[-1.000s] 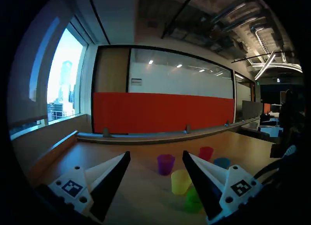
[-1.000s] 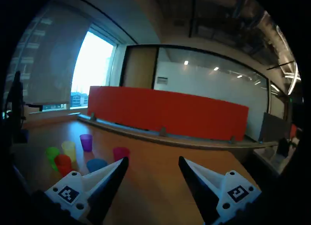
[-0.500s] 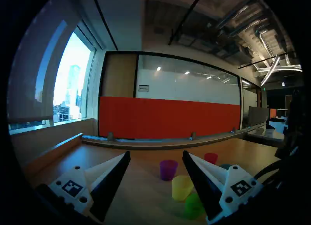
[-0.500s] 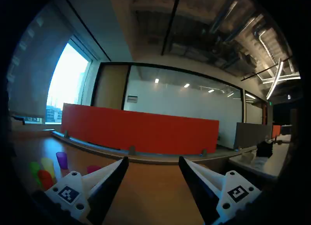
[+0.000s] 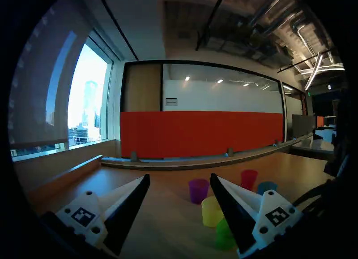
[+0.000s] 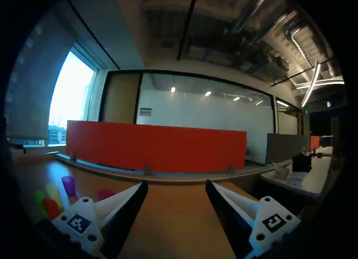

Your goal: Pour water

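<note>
The counter [image 5: 172, 214] is smooth, faintly glossy wood, and the cups [image 5: 211, 211] standing on it look like translucent coloured plastic.

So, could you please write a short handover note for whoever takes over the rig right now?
Left gripper: open, empty, over the wooden table, facing the cups.
Right gripper: open, empty, with the cups off to its left.
Things: purple cup, yellow cup, green cup, pink cup, blue cup and orange cup stand upright in a cluster on the table.
Done: nothing grasped, no pour visible. I cannot tell whether any cup holds water.
Left: probably grasp a filled cup and pour it into another.
</note>
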